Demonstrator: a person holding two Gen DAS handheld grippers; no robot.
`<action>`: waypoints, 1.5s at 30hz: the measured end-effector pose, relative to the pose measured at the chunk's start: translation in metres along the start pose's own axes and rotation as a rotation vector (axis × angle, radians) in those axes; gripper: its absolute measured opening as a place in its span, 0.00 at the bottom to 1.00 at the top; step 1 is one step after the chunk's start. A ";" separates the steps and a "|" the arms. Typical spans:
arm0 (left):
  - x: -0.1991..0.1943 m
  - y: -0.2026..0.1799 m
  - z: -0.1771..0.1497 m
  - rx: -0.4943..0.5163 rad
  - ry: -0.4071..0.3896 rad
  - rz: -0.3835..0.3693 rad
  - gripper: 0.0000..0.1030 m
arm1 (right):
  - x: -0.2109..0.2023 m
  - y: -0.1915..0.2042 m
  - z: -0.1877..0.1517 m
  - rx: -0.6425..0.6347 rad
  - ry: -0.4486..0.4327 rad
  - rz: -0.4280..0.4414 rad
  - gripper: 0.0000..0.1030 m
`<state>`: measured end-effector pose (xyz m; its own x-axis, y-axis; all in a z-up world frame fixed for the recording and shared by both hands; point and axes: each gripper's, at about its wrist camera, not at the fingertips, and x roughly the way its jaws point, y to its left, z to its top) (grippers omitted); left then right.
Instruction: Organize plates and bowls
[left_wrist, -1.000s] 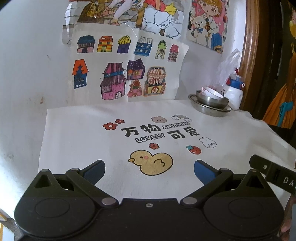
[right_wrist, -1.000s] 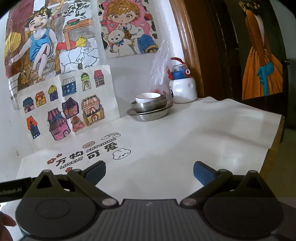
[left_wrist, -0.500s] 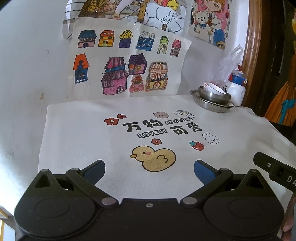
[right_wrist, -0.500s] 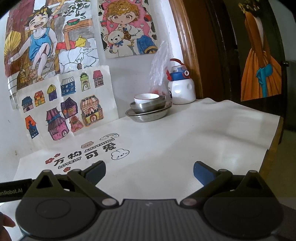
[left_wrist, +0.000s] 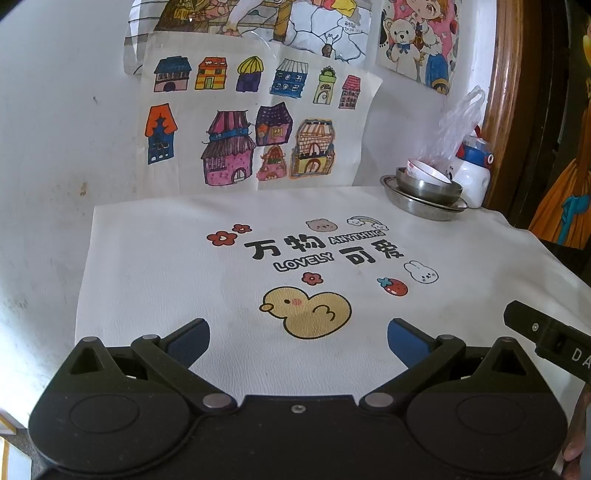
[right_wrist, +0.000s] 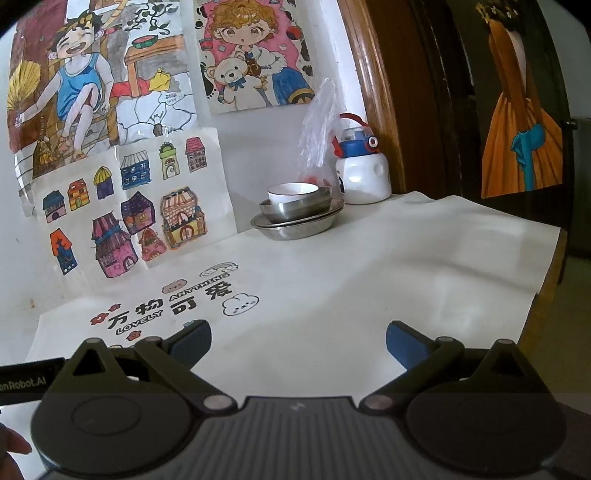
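Left gripper (left_wrist: 298, 332): fingers gaping wide, holding nothing.
Right gripper (right_wrist: 298, 334): likewise.
Stack: small white ceramic bowl (right_wrist: 292, 192) sitting in steel bowl (right_wrist: 297, 209) on steel plate (right_wrist: 295, 225), 12 o'clock.
Risk: slick steel slipping; thin plastic bag (right_wrist: 318, 140) snagging.

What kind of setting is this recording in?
Probably a home with a child: coloured drawings taped to the wall, a cartoon-printed table cover, and a stack of bowls beside a child's bottle.

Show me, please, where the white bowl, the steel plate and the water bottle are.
white bowl (right_wrist: 291, 192): right wrist view, front wall.
steel plate (right_wrist: 295, 229): right wrist view, front rim.
water bottle (right_wrist: 364, 177): right wrist view, white body.
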<state>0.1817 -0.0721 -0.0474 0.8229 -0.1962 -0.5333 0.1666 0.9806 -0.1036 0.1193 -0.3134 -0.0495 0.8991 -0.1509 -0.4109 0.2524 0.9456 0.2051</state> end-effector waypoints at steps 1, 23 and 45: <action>0.000 0.000 0.000 -0.002 0.000 0.000 0.99 | 0.000 0.000 0.000 0.000 0.001 -0.001 1.00; 0.001 0.004 -0.001 -0.028 0.018 -0.018 0.99 | 0.002 0.001 -0.002 -0.006 0.006 -0.015 1.00; 0.000 0.004 -0.001 -0.017 0.015 -0.010 0.99 | 0.001 0.000 -0.002 -0.006 0.004 -0.012 1.00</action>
<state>0.1815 -0.0685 -0.0489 0.8126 -0.2065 -0.5450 0.1657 0.9784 -0.1237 0.1194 -0.3132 -0.0518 0.8948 -0.1608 -0.4166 0.2606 0.9456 0.1948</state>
